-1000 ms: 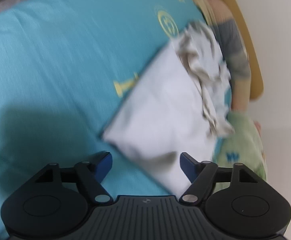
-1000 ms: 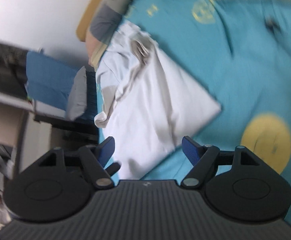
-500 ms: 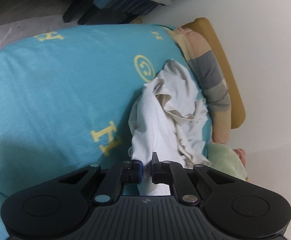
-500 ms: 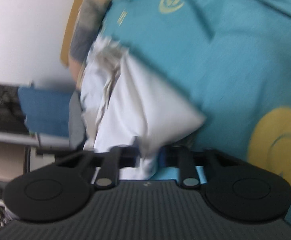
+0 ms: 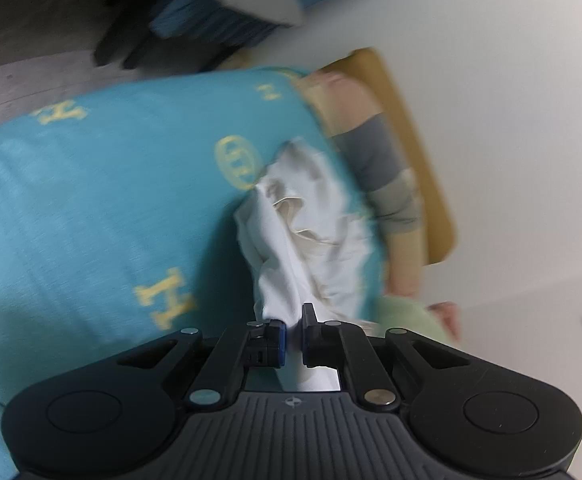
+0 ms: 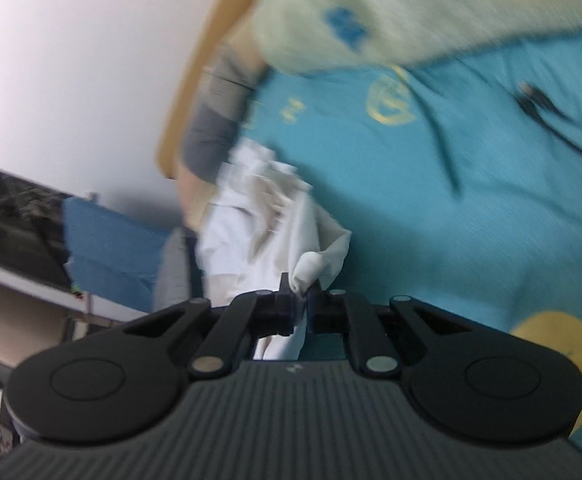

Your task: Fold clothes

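Pinching one edge of the white garment [image 5: 291, 264] in my left hand-held gripper [image 5: 294, 334] and another in my right hand-held gripper [image 6: 299, 306], I lift it off the teal bedsheet [image 5: 91, 208] so it hangs for folding.

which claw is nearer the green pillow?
Left, as far as two separate views show. The left claw grips the white garment right beside the green pillow; the right claw sits well below it.

The shirt [image 5: 303, 240] lies bunched on the bed [image 5: 91, 208], near the pillow [image 5: 387, 184] at the headboard [image 5: 423, 160]. Its near end rises between the left gripper [image 5: 294, 334] and right gripper [image 6: 299, 307].
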Tool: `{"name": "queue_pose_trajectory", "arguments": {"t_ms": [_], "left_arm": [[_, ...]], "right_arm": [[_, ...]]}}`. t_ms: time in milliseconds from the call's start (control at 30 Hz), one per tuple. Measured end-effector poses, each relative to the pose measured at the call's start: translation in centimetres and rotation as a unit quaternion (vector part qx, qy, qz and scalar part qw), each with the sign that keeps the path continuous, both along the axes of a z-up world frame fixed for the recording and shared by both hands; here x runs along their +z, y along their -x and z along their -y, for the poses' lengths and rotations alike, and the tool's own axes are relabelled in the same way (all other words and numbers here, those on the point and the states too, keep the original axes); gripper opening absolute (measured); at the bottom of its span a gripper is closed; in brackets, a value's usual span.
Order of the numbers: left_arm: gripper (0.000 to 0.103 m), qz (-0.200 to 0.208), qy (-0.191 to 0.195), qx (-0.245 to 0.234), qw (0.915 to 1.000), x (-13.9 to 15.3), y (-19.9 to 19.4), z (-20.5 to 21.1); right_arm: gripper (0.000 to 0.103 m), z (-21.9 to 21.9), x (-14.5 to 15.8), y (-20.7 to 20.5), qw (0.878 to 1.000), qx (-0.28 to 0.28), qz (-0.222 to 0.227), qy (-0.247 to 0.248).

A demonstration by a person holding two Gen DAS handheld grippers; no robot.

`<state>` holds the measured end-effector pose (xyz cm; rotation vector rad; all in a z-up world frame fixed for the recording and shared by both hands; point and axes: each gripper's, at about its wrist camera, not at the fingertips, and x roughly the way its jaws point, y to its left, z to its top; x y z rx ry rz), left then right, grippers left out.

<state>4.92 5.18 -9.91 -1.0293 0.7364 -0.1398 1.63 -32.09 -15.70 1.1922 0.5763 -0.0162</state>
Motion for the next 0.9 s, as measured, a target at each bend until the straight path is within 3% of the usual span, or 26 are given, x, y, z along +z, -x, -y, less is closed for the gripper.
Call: {"name": "queue_pose_trajectory", "arguments": {"t_ms": [167, 300, 400, 500, 567, 667, 767, 900], "left_arm": [[0.007, 0.053, -0.001, -0.018, 0.9985, 4.1, 4.2, -0.2], [0.007, 0.052, 0.017, -0.019, 0.9983, 4.5, 9.7, -0.7], [0.007, 0.049, 0.02, -0.021, 0.9984, 4.2, 14.0, -1.1], [0.007, 0.046, 0.022, -0.022, 0.9984, 4.2, 15.1, -0.9], [0.007, 0.043, 0.024, -0.023, 0.9985, 4.1, 15.6, -0.8], [0.007, 0.041, 0.011, -0.026, 0.9987, 5.0, 14.3, -0.9], [0.007, 0.022, -0.001, -0.029, 0.9993, 6.0, 10.1, -0.1], [0.007, -0.027, -0.011, -0.037, 0.9989, 5.4, 1.9, 1.0]], "right_arm": [[0.008, 0.0, 3.8, 3.2, 0.998, 0.01, 0.053, 0.026], [0.008, 0.0, 6.9, 5.7, 0.994, 0.018, 0.094, 0.046], [0.008, -0.5, 6.9, 10.2, 0.993, 0.023, 0.098, 0.054], [0.009, -0.9, 6.7, 14.4, 0.993, 0.027, 0.1, 0.059], [0.009, -1.0, 7.0, 15.2, 0.992, 0.032, 0.098, 0.073], [0.009, -0.4, 8.2, 13.4, 0.992, 0.037, 0.087, 0.078], [0.009, 0.2, 9.5, 10.3, 0.993, 0.039, 0.074, 0.083], [0.009, -0.1, 11.2, 2.1, 0.986, 0.051, 0.032, 0.156]]}}
